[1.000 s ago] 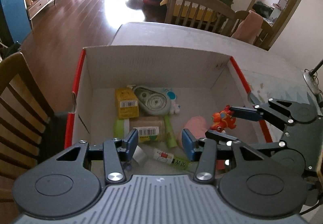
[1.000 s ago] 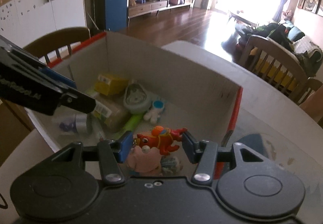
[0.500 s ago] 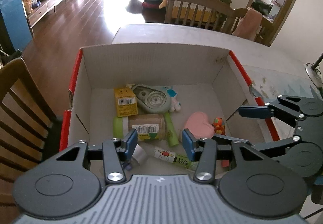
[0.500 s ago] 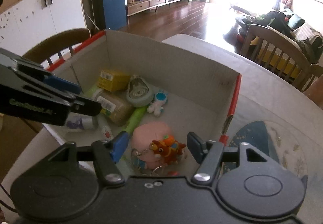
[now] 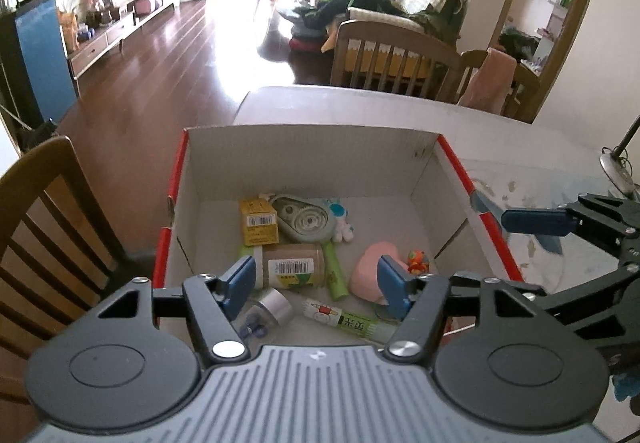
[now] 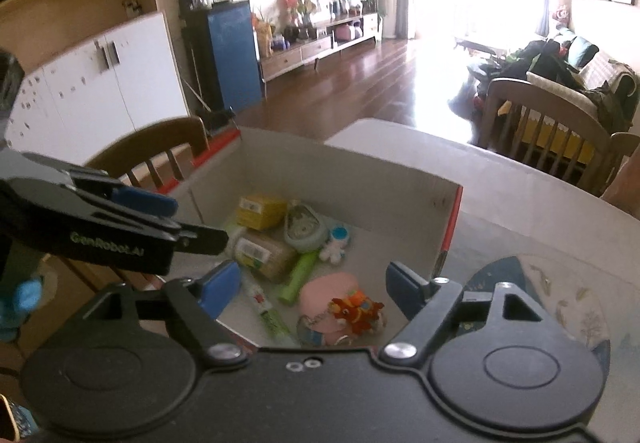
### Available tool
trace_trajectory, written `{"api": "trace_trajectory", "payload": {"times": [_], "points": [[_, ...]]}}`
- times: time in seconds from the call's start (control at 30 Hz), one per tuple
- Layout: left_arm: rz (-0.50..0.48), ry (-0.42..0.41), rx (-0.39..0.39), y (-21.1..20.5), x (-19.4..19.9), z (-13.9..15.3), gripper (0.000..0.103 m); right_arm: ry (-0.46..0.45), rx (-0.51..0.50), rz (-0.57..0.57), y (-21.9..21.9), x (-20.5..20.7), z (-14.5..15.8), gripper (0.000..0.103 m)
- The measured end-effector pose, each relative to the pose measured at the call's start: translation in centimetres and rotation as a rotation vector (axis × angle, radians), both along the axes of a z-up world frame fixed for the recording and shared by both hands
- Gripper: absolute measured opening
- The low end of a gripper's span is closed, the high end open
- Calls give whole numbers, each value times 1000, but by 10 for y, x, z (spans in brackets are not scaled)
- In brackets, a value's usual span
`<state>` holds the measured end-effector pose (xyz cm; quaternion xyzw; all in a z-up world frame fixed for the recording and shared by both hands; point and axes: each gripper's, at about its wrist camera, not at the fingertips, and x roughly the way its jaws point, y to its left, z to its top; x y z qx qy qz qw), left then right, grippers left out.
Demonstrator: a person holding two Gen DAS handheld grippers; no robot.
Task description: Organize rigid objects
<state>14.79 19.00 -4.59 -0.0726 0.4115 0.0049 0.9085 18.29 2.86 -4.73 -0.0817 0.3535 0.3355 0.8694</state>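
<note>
- Now the cardboard box [image 5: 312, 147] holds a glossy orange toy [image 6: 358, 311], lying against a rounded pink lump [image 6: 326, 293].
- Right gripper [image 6: 314, 289]: blue pads have just spread wide, holding nothing.
- Left gripper [image 5: 316, 283]: likewise just opened, empty, above a ribbed silver cap [image 5: 276, 305].

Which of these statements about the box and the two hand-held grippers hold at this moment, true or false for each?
1. The orange toy figure lies inside the cardboard box. True.
2. The right hand-held gripper is clamped on the orange toy figure. False: its jaws, which have just been opening, are apart with nothing between them, and the toy lies below.
3. The yellow carton sits beside the tape dispenser. True.
4. The pink heart-shaped item lies outside the box on the table. False: it lies inside, next to the toy figure.
5. The left hand-held gripper holds the silver cap. False: its jaws are open and empty.
</note>
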Motion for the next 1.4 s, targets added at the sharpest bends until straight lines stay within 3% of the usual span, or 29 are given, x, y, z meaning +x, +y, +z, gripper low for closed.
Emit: {"api": "trace_trajectory", "payload": {"times": [0.17,0.3,0.63,0.73,1.1,1.4], "points": [[-3,-20,0,-1,-12,7,67,-21,63,4,-8,-13,13,86],[-5,-54,7,-4,-22,14,82,-35,107,-5,-16,-21,21,91],[14,-81,-2,-3,-34,22,87,-77,162,-41,-33,-37,27,102],[24,-88,-14,-2,-37,22,103,-81,169,-55,-36,-41,28,103],[69,-104,31,-15,-54,29,103,-95,199,-86,-51,-55,28,103],[42,-144,82,-33,-69,40,103,-101,208,-88,-56,-61,27,103]]}}
